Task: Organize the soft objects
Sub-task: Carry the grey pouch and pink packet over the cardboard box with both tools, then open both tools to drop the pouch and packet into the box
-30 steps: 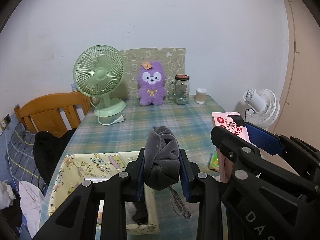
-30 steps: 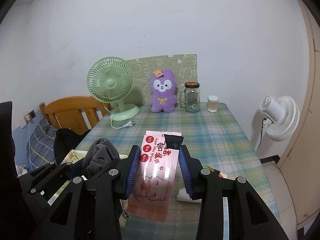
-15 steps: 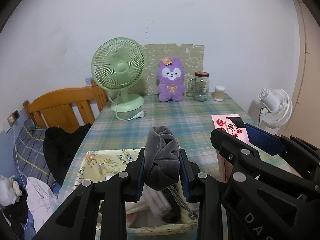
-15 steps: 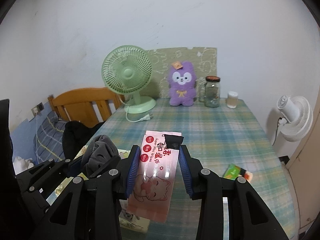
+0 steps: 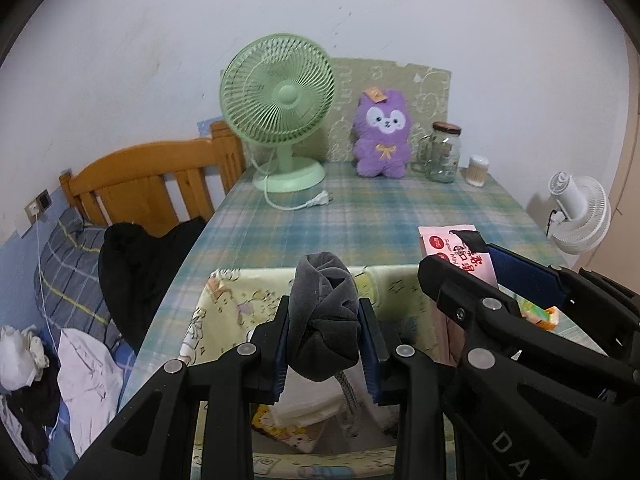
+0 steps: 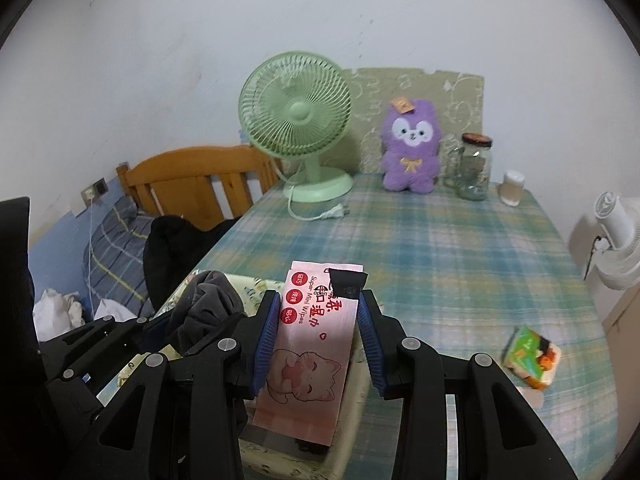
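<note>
My left gripper [image 5: 325, 320] is shut on a rolled grey cloth [image 5: 323, 316] with a cord hanging from it, held over a pale yellow fabric storage box [image 5: 224, 304] at the table's near edge. My right gripper [image 6: 318, 312] is shut on a pink pack of wet wipes [image 6: 312, 344], also above that box [image 6: 256, 286], just right of the cloth [image 6: 208, 308]. In the left wrist view the wipes pack [image 5: 452, 246] shows beside the right gripper's blue pad. White folded items lie inside the box. A purple plush toy [image 5: 382, 136] sits upright at the table's far edge.
A green desk fan [image 5: 280, 116] with a loose plug, a glass jar [image 5: 444, 152] and a small cotton swab container [image 5: 478, 170] stand at the back. A small green packet [image 6: 532, 356] lies at the right. A wooden bed frame [image 5: 152, 176] with clothes is left; a white fan [image 5: 580, 212] right.
Both grippers have moved back toward the near edge and sunk a little, still holding the cloth and wipes. The fabric box now lies directly under them with its inside showing.
</note>
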### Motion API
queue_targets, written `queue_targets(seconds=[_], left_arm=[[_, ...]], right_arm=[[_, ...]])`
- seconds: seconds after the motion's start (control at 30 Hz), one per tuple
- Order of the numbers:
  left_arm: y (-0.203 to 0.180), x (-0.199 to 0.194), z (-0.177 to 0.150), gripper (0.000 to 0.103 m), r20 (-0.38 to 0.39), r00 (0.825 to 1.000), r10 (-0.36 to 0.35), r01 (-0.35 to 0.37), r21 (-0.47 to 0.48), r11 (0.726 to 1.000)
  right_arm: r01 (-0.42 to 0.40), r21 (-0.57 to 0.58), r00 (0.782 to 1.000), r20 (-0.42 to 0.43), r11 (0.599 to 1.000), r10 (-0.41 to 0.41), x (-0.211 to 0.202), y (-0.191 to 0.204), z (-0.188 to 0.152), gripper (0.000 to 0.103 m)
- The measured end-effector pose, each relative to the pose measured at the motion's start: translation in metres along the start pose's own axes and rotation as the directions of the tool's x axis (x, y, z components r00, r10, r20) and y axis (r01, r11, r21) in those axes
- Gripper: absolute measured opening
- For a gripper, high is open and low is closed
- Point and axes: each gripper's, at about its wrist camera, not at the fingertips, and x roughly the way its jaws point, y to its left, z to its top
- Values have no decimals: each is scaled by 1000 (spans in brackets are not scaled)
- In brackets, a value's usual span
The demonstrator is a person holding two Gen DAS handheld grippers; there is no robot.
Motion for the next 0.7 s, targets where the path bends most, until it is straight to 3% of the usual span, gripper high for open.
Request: queue_targets(seconds=[0.27,0.37,0.4,0.43,0.7], left_arm=[[19,18,-13,37,-71,997,39,-42,-51,998],[24,23,-14,53,-82,995,51,-57,-68,996],[26,24,-15,70,-82,995,52,-59,-81,995],[28,24,-16,78,-81,995,54,-61,-87,994],[34,32,-20,84,-91,994,60,-70,-118,991]], right_arm=[[-35,-27,998,-48,999,34,25,14,-6,43],[-48,-35,997,-59,998,46,32,17,-8,43],[-55,-38,997,-61,998,53,34,19,-8,43],[-61,-43,996,-64,997,58,35,21,-9,43],[-72,-64,993,-99,995,65,51,23,-9,43]])
